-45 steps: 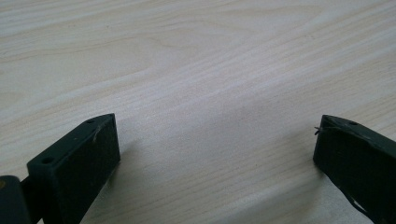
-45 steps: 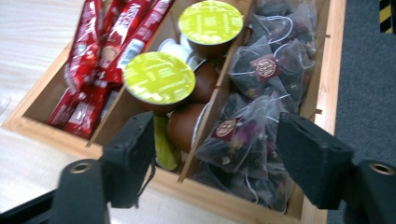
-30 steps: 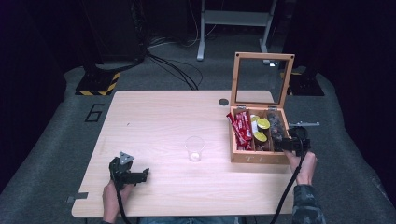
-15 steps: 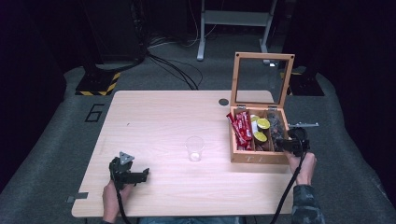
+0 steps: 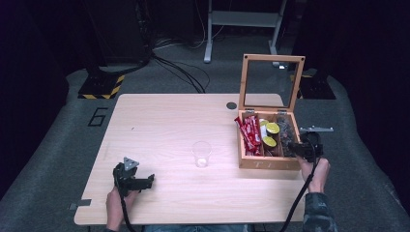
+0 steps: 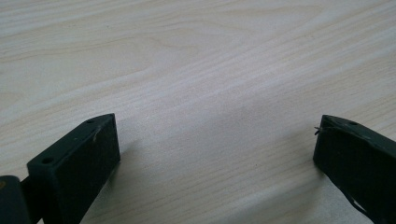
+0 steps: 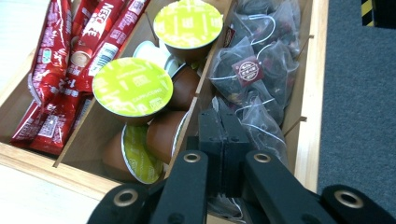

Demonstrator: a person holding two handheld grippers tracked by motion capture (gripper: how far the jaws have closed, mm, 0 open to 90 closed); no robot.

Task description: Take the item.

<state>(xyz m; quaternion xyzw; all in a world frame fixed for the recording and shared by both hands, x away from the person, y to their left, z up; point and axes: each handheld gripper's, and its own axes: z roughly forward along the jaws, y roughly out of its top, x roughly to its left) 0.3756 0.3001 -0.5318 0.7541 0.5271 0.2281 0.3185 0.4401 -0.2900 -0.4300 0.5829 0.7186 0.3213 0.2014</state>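
Note:
A wooden box [image 5: 268, 163] with its glass lid [image 5: 272, 58] standing open sits at the table's right side. It holds red sachets [image 7: 56, 70], green-lidded capsules [image 7: 132, 86] and clear tea bags [image 7: 250, 70] in separate compartments. My right gripper [image 7: 223, 114] reaches into the tea-bag compartment from the box's near right corner [image 5: 296, 147]. Its jaws are pressed together, with a corner of a tea bag [image 7: 264, 128] pinched at the tips. My left gripper [image 5: 145, 180] rests low over the table's near left, jaws wide apart [image 6: 215, 135] over bare wood.
A clear plastic cup [image 5: 201, 153] stands upright mid-table, left of the box. A small dark round grommet [image 5: 231, 105] sits near the far edge. Grey carpet [image 7: 359, 102] lies just past the box's right wall.

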